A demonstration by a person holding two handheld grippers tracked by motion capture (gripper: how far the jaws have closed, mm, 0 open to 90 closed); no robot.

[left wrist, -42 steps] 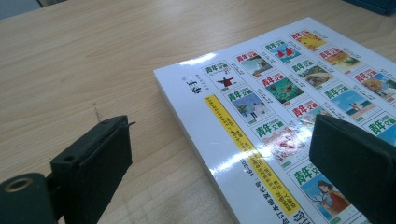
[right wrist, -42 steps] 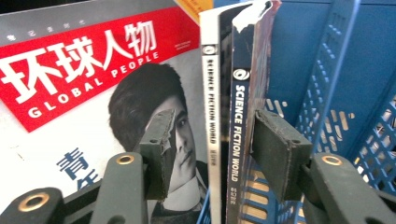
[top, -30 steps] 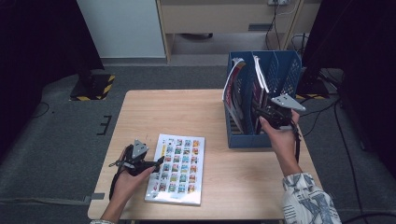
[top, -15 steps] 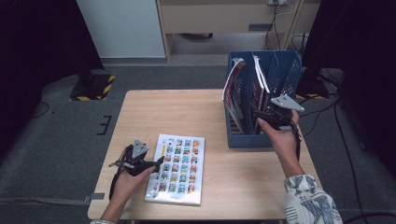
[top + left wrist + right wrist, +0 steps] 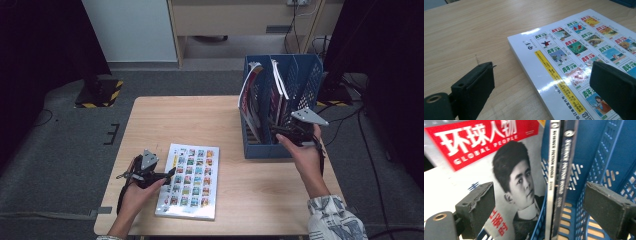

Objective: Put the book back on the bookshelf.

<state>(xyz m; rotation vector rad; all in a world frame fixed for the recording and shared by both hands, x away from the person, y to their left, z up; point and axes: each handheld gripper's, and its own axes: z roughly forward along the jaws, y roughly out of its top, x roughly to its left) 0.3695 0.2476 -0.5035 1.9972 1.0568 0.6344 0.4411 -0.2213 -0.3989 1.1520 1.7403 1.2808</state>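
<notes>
A white book with rows of small colour cover pictures lies flat on the wooden table, near the front. My left gripper rests open at its left edge. In the left gripper view the book's edge lies between the spread jaws, untouched. My right gripper points into the blue file rack. Its jaws have just been opening. Two thin magazine spines stand between them, clear of the pads. A red-titled portrait magazine leans to the left.
The rack stands at the table's right back corner with several magazines upright in its slots. Behind the table are a wooden cabinet and a yellow-black striped base on the grey floor. Cables trail at the right.
The right gripper has drawn back slightly from the rack toward the person. The left gripper and the book have stayed put.
</notes>
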